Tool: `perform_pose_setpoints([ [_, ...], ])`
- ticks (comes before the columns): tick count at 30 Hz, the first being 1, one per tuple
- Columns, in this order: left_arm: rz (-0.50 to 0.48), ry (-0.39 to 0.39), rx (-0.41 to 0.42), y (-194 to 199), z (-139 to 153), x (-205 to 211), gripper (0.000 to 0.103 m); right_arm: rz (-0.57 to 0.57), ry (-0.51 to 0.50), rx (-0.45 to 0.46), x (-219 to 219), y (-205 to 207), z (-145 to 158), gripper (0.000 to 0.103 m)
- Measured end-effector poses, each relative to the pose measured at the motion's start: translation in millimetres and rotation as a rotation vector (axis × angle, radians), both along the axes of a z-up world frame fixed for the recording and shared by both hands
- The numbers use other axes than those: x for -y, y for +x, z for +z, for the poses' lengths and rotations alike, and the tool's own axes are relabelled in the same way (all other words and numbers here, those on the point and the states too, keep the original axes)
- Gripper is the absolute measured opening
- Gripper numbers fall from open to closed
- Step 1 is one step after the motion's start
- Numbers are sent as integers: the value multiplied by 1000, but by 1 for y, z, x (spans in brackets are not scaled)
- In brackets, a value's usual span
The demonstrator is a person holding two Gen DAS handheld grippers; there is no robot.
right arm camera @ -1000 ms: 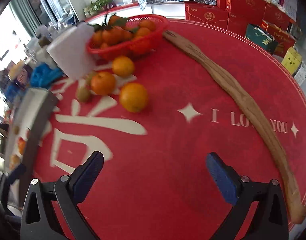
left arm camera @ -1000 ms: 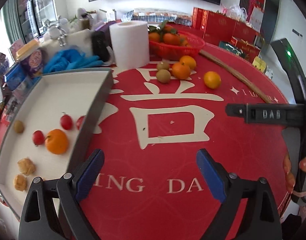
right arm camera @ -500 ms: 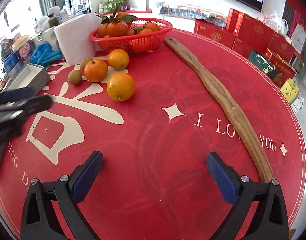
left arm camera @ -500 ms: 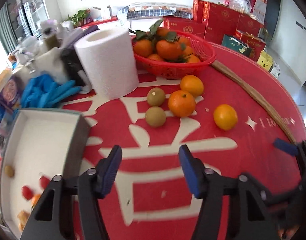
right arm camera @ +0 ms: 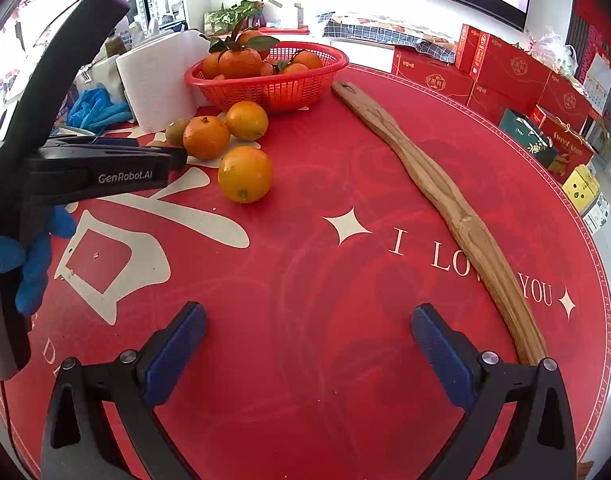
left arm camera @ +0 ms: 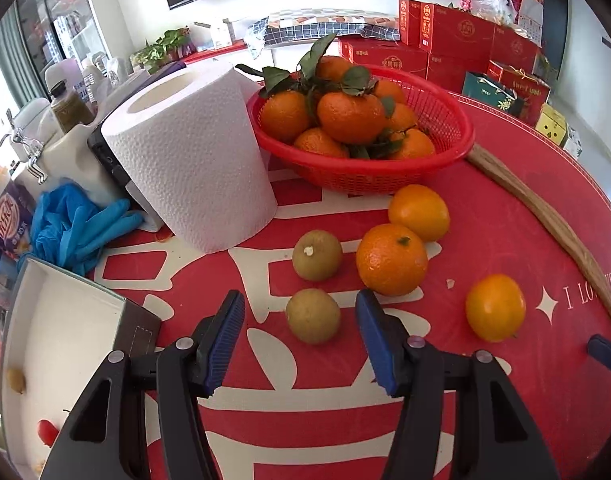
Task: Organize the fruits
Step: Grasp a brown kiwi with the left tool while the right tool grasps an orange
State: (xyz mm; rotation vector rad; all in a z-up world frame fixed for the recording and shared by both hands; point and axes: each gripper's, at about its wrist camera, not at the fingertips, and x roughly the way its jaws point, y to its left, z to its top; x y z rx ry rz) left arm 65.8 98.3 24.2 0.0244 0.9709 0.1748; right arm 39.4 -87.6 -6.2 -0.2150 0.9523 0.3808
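- Fruit lies loose on the red counter: two brownish-green round fruits, the nearer one and the farther one, and three oranges, one in the middle, one nearest the red basket and one off alone to the right.
- My left gripper has its jaws partly apart, holding nothing; the nearer brownish-green fruit sits just ahead, between the blue pads, and I cannot tell whether either pad touches it.
- My right gripper is spread wide and holds nothing, over bare red cloth, well apart from the fruit.
- Red basket is heaped with leafy oranges; how many lie underneath is hidden.
- White tray is cut off at the left edge of the left wrist view; only a small tan fruit and part of a red one show in it.
- From the right wrist view the tray is not visible, and the body of my left gripper covers the nearer brownish-green fruit; only a slice of the farther one peeps out behind the middle orange.
- That view alone shows my left hand in a blue glove and the full length of the wooden stick, which the left view cuts off at the right.
- Paper towel roll stands just beside the basket, hiding part of what lies behind it; blue gloves lie in a heap to its left.
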Motion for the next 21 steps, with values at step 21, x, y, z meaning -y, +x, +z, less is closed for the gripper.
perform_pose_setpoints([
  [21,-37,-57,14,-101,2,-1,29,-5,-3,0,-3,4,2,103],
])
